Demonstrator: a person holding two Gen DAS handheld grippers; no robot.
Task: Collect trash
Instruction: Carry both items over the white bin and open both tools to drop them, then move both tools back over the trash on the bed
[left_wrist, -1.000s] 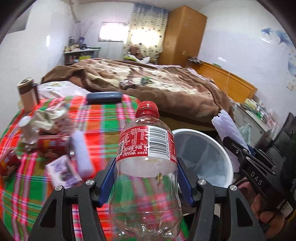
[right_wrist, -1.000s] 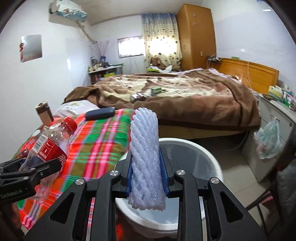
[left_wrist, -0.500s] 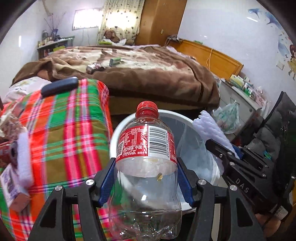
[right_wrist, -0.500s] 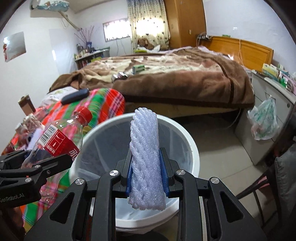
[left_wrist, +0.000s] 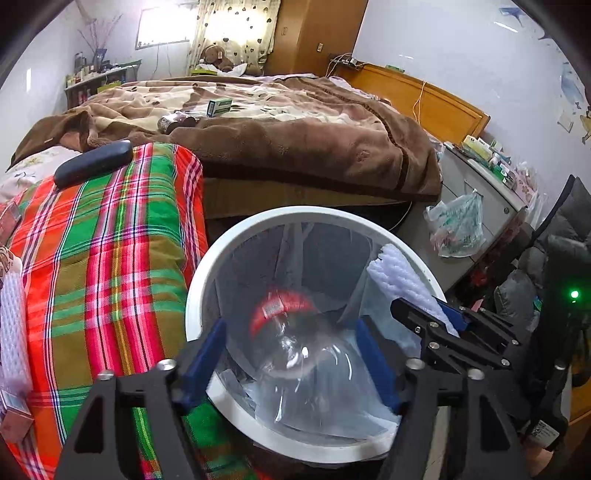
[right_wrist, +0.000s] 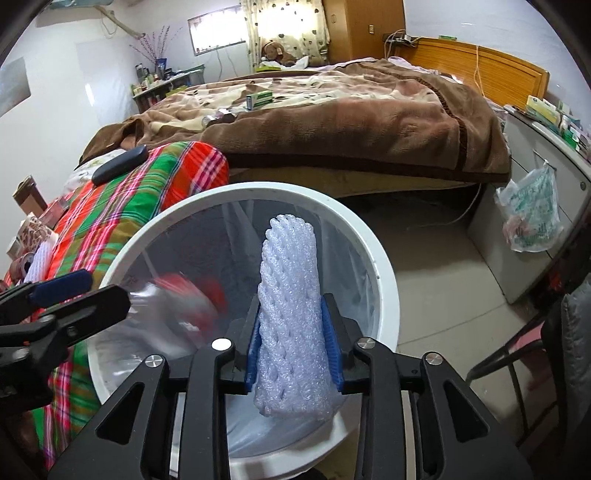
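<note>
Brown-blanketed bed (left_wrist: 295, 140), wooden wardrobe (left_wrist: 314, 33), curtained sunlit window (left_wrist: 236, 26), white walls (left_wrist: 461, 55)

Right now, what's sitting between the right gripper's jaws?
A white foam-net sleeve stands upright between the opening jaws, above the white round bin, shown in the right wrist view.

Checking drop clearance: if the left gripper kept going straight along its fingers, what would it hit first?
Probably the plastic bottle, dropping blurred between its opening jaws, then the clear liner inside the white bin. Depth is unclear.
</note>
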